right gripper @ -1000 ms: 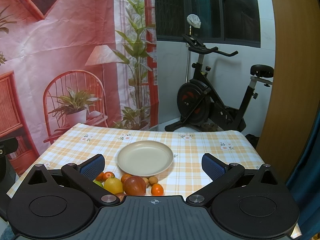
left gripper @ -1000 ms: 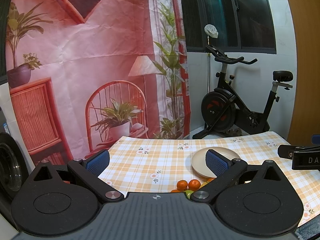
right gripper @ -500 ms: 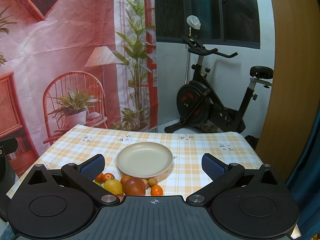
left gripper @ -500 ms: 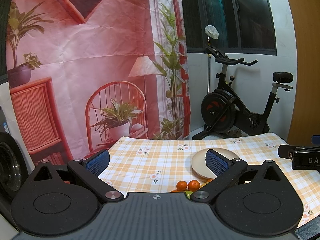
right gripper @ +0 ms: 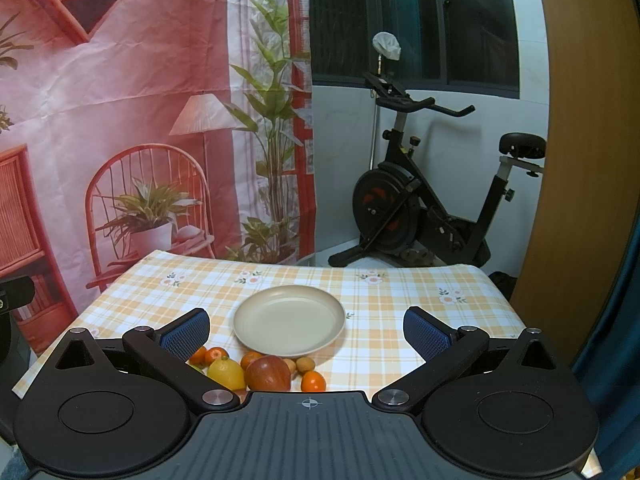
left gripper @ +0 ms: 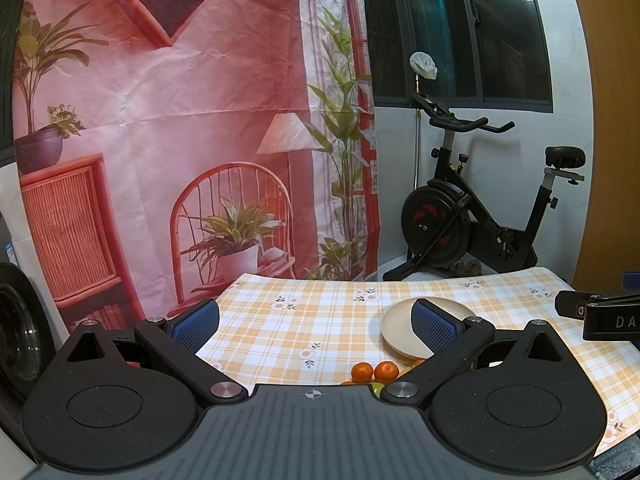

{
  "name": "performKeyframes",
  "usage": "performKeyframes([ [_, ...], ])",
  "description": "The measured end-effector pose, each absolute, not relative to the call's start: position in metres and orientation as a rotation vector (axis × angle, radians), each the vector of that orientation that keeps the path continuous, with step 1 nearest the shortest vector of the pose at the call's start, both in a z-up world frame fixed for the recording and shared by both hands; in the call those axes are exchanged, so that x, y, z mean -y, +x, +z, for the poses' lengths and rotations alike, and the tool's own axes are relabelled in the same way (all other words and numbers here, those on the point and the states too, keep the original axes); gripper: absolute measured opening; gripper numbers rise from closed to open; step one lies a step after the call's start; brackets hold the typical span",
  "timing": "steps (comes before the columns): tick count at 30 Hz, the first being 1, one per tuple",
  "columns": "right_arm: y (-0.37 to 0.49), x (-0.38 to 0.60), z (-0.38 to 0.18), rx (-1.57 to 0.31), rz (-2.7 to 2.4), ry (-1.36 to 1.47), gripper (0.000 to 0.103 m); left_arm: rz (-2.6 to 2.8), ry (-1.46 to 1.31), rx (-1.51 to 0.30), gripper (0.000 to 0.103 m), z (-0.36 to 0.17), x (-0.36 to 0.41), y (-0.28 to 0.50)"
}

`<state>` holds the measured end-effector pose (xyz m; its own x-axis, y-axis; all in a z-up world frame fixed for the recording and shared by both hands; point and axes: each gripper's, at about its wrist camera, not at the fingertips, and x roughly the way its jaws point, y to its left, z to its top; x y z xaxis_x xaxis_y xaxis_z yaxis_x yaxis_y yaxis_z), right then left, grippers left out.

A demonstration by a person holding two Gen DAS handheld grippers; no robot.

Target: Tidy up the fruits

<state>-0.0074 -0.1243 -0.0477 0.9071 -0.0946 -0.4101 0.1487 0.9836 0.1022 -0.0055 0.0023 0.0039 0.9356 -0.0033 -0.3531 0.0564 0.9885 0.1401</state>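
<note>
A beige plate (right gripper: pixel 289 319) sits bare in the middle of the checked tablecloth (right gripper: pixel 384 292). Just in front of it lies a cluster of fruit: a red apple (right gripper: pixel 267 373), a yellow lemon (right gripper: pixel 226 373), small oranges (right gripper: pixel 313 381) and a brownish fruit (right gripper: pixel 305 365). My right gripper (right gripper: pixel 306 330) hovers open above the near edge, holding nothing. In the left wrist view my left gripper (left gripper: pixel 316 322) is open and empty too; the plate (left gripper: pixel 396 330) shows partly behind its right finger, with two oranges (left gripper: pixel 375 372) near the cloth's edge.
The right gripper's body (left gripper: pixel 600 314) juts in at the right of the left wrist view. An exercise bike (right gripper: pixel 424 200) stands beyond the table's far edge, beside a printed backdrop (right gripper: pixel 140 120). A wooden panel (right gripper: pixel 580 140) rises on the right.
Both views have shifted only slightly; the right gripper has crept a little nearer the table, so the fruit sits marginally lower. Both grippers stay open.
</note>
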Motion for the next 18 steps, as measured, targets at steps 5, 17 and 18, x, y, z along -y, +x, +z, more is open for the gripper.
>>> performKeyframes([
  [5, -0.0082, 0.1247, -0.0472, -0.415, -0.126, 0.133, 0.103, -0.029, 0.149, -0.36, 0.103, 0.0039, -0.0025, -0.0056],
  [17, -0.0085, 0.1243, -0.048, -0.414, -0.126, 0.133, 0.103, -0.03, 0.148, -0.36, 0.103, 0.0038, -0.0012, -0.0061],
  [18, -0.0082, 0.124, -0.0484, -0.414, -0.126, 0.133, 0.103, -0.031, 0.147, -0.36, 0.103, 0.0037, -0.0013, -0.0061],
])
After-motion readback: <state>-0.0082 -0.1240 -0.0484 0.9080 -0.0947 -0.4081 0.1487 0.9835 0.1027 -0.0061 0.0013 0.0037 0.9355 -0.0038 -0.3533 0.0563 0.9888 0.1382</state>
